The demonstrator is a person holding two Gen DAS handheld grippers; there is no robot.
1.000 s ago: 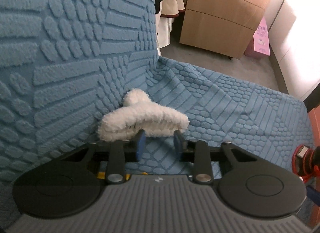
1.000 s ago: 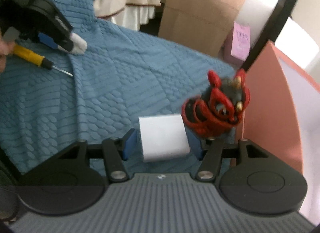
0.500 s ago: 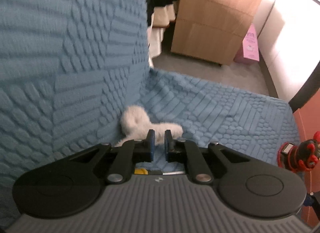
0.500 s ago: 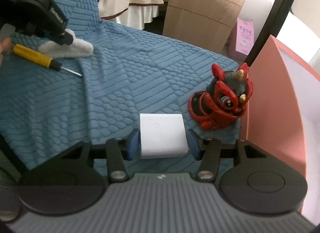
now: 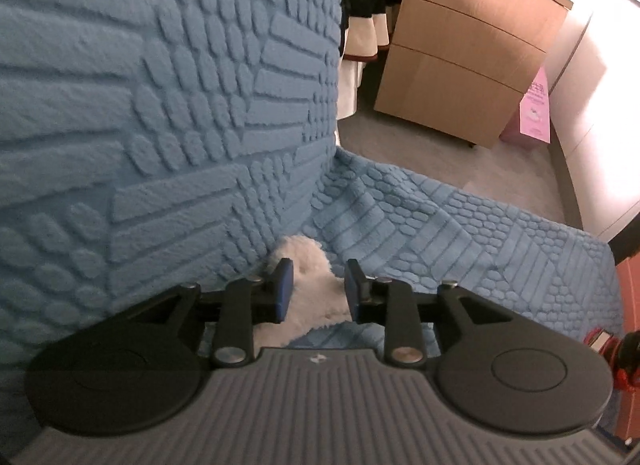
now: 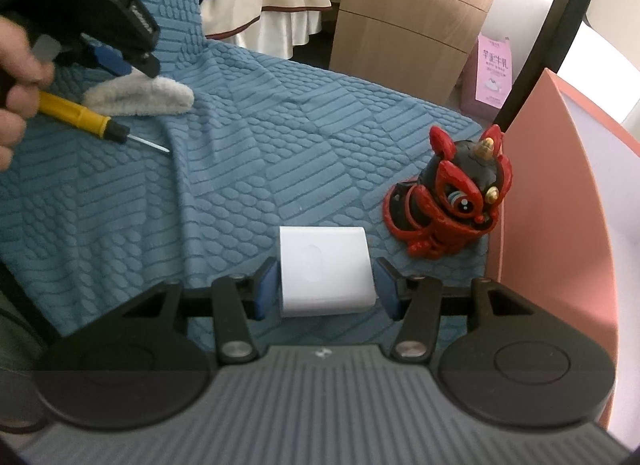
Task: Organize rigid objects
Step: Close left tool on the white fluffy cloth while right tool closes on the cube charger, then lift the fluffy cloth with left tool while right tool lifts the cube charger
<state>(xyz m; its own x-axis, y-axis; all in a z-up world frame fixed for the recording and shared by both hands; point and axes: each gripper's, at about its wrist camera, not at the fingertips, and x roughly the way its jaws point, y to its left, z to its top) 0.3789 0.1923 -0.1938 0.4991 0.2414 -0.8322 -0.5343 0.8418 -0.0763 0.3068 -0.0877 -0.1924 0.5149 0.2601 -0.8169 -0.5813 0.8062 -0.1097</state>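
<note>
The left hand-held gripper (image 5: 316, 289) has just been opening its jaws, and they now stand released around a white fluffy item (image 5: 316, 297) that lies between the blue pads without being pressed. That fluffy item rests on the blue textured cover (image 5: 460, 233), right where the seat meets the upright back, directly ahead of the left fingers. In the right wrist view the same fluffy item lies far ahead and to the left, with the left hand-held gripper's tip just above it and a person's hand (image 6: 16, 77) on its handle. A yellow-handled screwdriver (image 6: 84, 117) lies just on the near side of the fluffy item, its thin blade pointing right. The right hand-held gripper (image 6: 326, 289) has a white box (image 6: 324, 273) between its jaws; the left pad sits against the box's side, while a narrow gap shows at the right pad, so I cannot tell whether it is clenched on it. Just ahead and to the right of this gripper stands a red and black lion figurine (image 6: 452, 201), apart from the box and beside the wall of a salmon-pink bin (image 6: 552, 201) on the far right. Beyond the cover stands a wooden drawer cabinet (image 5: 460, 61).
</note>
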